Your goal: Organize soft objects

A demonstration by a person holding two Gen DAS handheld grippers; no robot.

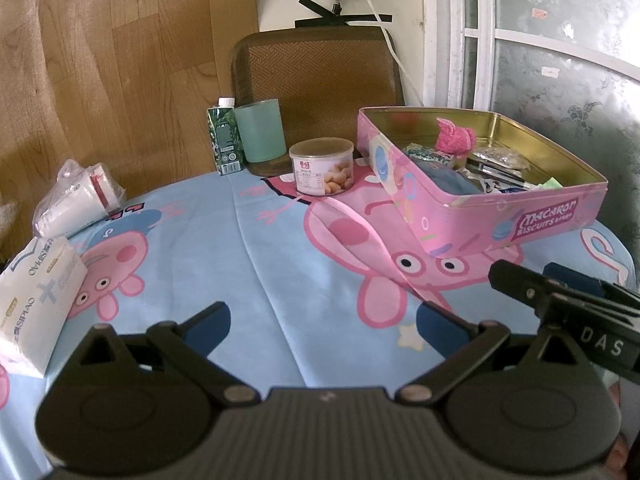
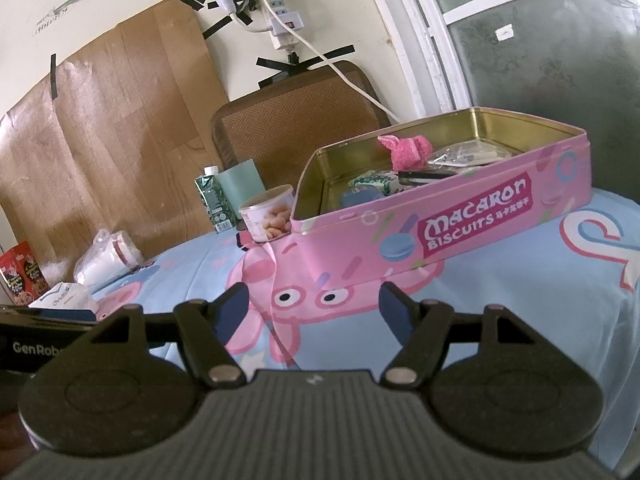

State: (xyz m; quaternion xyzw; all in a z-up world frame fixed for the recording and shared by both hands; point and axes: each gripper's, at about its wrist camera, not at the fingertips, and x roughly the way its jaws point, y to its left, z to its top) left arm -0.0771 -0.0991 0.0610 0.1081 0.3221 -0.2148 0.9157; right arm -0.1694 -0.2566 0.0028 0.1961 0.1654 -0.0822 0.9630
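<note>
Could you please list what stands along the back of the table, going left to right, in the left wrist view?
Bagged paper cups → green carton → green cup → snack can → pink biscuit tin.

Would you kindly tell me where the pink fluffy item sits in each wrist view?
Left wrist: pink fluffy item upper right of centre, inside the tin.
Right wrist: it is above centre, inside the tin.
Shared landmark: snack can left of the tin.

Soft daylight from the frosted window (image 1: 560,60) lights both views evenly, shadows faint, with fisheye bending and dark corners.
</note>
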